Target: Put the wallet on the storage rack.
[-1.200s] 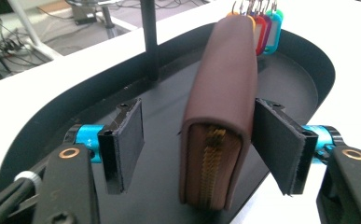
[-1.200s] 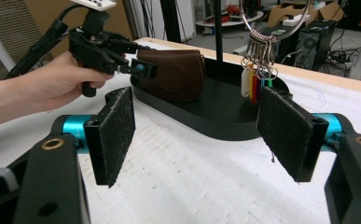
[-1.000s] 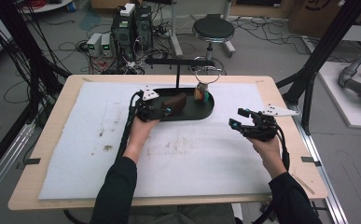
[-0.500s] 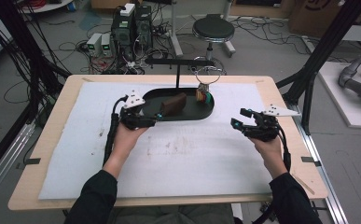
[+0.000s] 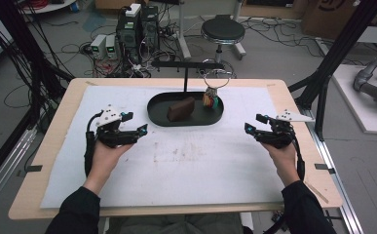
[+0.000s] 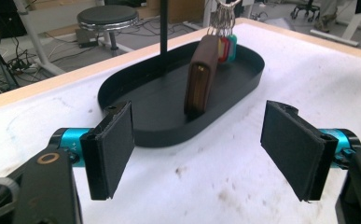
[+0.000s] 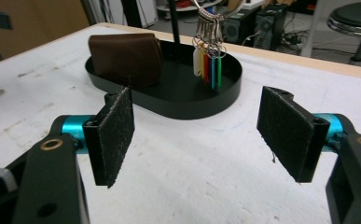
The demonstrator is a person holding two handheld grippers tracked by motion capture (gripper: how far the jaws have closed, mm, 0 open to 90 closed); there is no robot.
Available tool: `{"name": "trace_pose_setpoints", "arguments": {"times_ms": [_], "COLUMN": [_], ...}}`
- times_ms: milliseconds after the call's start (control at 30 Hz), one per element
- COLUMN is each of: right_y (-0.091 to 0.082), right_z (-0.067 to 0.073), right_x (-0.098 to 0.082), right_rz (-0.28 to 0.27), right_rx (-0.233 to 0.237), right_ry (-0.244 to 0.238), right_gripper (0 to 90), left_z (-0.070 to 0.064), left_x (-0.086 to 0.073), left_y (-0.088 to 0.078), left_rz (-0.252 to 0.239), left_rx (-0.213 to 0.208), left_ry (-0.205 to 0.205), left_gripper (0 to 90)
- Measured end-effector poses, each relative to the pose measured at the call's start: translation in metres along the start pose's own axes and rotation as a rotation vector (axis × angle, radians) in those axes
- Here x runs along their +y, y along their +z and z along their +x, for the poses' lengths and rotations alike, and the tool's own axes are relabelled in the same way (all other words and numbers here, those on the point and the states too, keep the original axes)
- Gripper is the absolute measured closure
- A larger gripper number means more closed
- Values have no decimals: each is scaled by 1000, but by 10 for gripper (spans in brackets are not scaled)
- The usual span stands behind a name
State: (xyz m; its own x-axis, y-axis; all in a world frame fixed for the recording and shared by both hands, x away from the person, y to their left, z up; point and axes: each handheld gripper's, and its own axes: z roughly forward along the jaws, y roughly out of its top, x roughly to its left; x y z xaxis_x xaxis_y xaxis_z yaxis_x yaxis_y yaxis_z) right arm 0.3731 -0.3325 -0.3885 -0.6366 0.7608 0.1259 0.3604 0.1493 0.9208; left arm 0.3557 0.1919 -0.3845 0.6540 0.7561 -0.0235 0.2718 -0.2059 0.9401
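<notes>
The left gripper [image 5: 142, 129] is held level above the stained white table cover [image 5: 186, 161], its black, felt-faced jaws set wide with nothing between them; they have just been opening further. Ahead of these fingers [image 6: 110, 149], past a strip of the smudged cover, lies the oval black metal tray [image 6: 122, 91], shallow-walled and matt. Inside it the brown leather wallet [image 6: 201, 77] is seen end-on, standing on its edge, and beyond it a bunch of coloured plastic key tags [image 6: 227, 46] is hung on metal rings from a thin black upright stand [image 6: 163, 23].

The right gripper [image 5: 252, 127] is likewise held level, the forearm reaching in from the near edge, its coarse black pads [image 7: 115, 133] spread wide and empty. Ahead of these fingers, well apart from them, the same tray is seen, with the wallet's smooth rounded face at its far left and the tags hanging farther back beside the stand.
</notes>
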Motion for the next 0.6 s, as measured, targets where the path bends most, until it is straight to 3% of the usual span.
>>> {"name": "trace_pose_setpoints", "arguments": {"times_ms": [300,600], "right_y": [-5,-7], "right_z": [-1,-5], "right_x": [-4,-7], "right_rz": [15,30], "right_rx": [-67,-112], "right_ry": [0,8], "right_gripper": [279,279], "left_z": [12,22], "left_x": [-22,-28], "left_y": [-24,-31], "left_rz": [-13,-20], "left_rx": [23,49], "left_ry": [-22,-36], "left_gripper": [254,254]}}
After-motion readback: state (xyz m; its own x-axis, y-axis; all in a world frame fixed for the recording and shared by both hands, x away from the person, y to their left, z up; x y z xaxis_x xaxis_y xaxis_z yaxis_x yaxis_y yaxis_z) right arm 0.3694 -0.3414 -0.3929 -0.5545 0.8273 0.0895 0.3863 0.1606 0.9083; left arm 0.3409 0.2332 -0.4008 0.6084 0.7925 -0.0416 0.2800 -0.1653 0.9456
